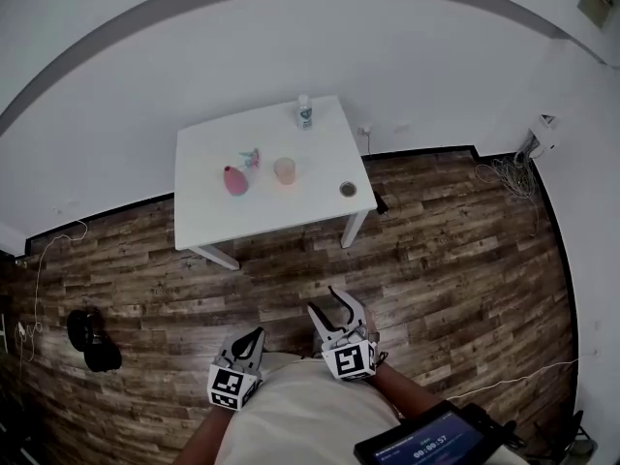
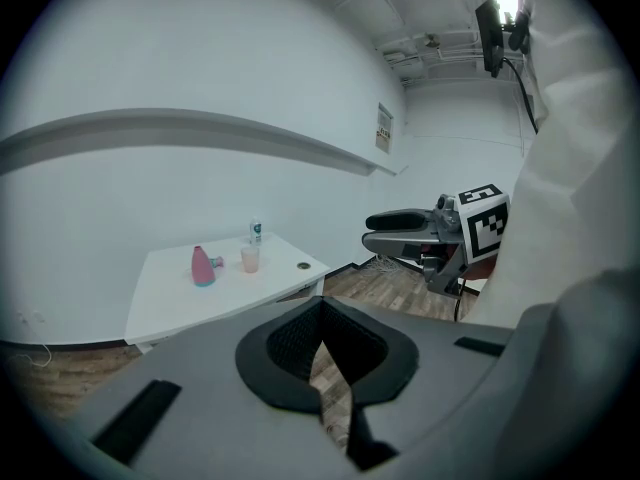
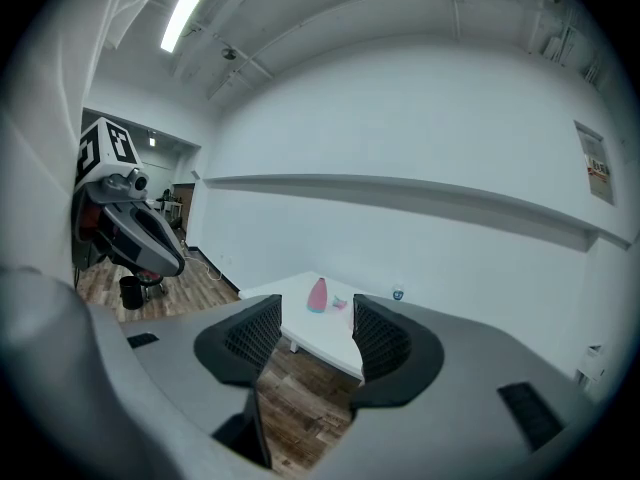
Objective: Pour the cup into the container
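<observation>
Wood-patterned floor (image 1: 436, 260) lies beneath both claws, which are held low and close against the person's torso (image 1: 291, 424), well apart from the white worktop (image 1: 208, 216). The left claw (image 1: 256, 335) is pressed together with nothing between its jaws. The right claw (image 1: 327, 303) is spread, empty, and pointed toward the worktop. The pale pink cup (image 1: 284, 170) is seen upright near the middle of the worktop, near a pink bottle-shaped vessel (image 1: 235, 180). A small white bottle (image 1: 304, 111) is set at the far edge, and a small dark round object (image 1: 348, 190) near the right edge.
</observation>
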Demonstrator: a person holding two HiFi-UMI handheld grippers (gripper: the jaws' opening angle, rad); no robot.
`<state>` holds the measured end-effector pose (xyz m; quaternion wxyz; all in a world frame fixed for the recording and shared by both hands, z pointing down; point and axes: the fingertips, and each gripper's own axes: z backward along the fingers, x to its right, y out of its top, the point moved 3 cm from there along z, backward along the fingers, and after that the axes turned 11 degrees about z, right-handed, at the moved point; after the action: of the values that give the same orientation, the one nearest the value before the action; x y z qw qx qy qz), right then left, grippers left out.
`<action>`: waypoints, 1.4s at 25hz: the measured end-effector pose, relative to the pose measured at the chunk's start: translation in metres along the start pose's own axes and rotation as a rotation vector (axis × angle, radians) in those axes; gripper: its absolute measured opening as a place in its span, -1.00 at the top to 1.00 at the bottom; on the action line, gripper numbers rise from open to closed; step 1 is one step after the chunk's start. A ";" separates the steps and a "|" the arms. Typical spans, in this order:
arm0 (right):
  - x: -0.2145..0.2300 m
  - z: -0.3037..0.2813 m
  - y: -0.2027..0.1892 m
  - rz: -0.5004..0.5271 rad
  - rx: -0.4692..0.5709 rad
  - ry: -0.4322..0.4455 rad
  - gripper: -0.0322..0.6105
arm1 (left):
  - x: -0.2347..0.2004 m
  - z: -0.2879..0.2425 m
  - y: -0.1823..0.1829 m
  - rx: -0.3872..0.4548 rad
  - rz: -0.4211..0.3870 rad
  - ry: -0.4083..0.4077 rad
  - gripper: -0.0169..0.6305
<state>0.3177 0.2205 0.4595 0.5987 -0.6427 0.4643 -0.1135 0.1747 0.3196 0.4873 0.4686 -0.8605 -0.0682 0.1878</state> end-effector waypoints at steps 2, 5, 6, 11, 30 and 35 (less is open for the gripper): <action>-0.010 -0.006 0.006 -0.002 -0.001 0.012 0.20 | -0.008 0.004 -0.003 -0.007 0.006 -0.011 0.92; -0.029 -0.020 0.019 -0.002 -0.009 0.009 0.20 | -0.031 0.015 -0.003 -0.001 0.010 -0.024 0.92; -0.035 -0.025 0.023 0.000 -0.014 0.001 0.20 | -0.041 0.020 -0.002 0.002 0.006 -0.026 0.92; -0.069 -0.050 0.056 0.003 -0.021 -0.035 0.20 | -0.086 0.051 -0.001 -0.010 -0.026 -0.057 0.92; -0.187 -0.123 0.137 0.027 -0.060 -0.121 0.20 | -0.225 0.137 -0.013 0.019 -0.028 -0.144 0.92; -0.216 -0.128 0.144 0.027 -0.072 -0.155 0.20 | -0.246 0.157 -0.026 0.016 -0.032 -0.170 0.92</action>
<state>0.0439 0.3146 0.4545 0.6108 -0.6645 0.4288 -0.0386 -0.1109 0.3842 0.4959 0.4709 -0.8366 -0.1198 0.2530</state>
